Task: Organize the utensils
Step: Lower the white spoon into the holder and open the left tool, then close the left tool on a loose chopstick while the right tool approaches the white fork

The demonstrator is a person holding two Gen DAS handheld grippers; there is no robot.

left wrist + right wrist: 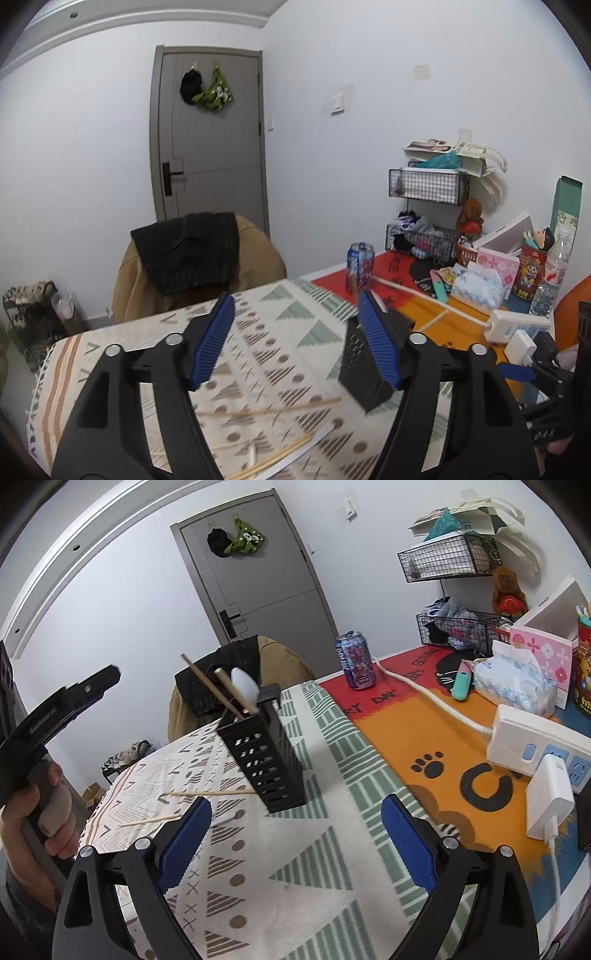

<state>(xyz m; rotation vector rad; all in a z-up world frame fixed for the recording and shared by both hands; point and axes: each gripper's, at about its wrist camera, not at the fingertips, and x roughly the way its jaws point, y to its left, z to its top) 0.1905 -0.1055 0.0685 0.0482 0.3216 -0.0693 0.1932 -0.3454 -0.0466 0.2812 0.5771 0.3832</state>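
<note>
Nearest the left wrist camera, the left hand-held gripper (295, 341) stands released, its ribbed blue pads (212, 341) wide apart and holding nothing, above a table (273, 325) draped in a woven cloth printed with triangles, dots and crosses. At about 6 o'clock below the pads lie loose chopsticks (273, 410), thin pale wooden rods, some resting on a flat white strip; I cannot tell what the strip is. At 3 o'clock, partly behind the right pad, stands the black utensil holder (364, 369), a slotted rectangular box of what looks like hard plastic. In the right wrist view, the right hand-held gripper (295, 843) is likewise released and empty, jaws spread over bare cloth. The utensil holder (264, 760) stands at 12 o'clock beyond its pads, tilted in the fisheye, already carrying two wooden sticks and a white spoon (243, 686) with a smooth rounded bowl. Two chopsticks (207, 794) lie on the cloth at 10 o'clock, one tip touching the holder's foot. The task looks partly done: some utensils are in, several are still loose. The next move likely calls for closing one gripper on a thin chopstick lying flat, a fiddly pinch against soft cloth, then tipping it upright into the holder's narrow mouth.
</note>
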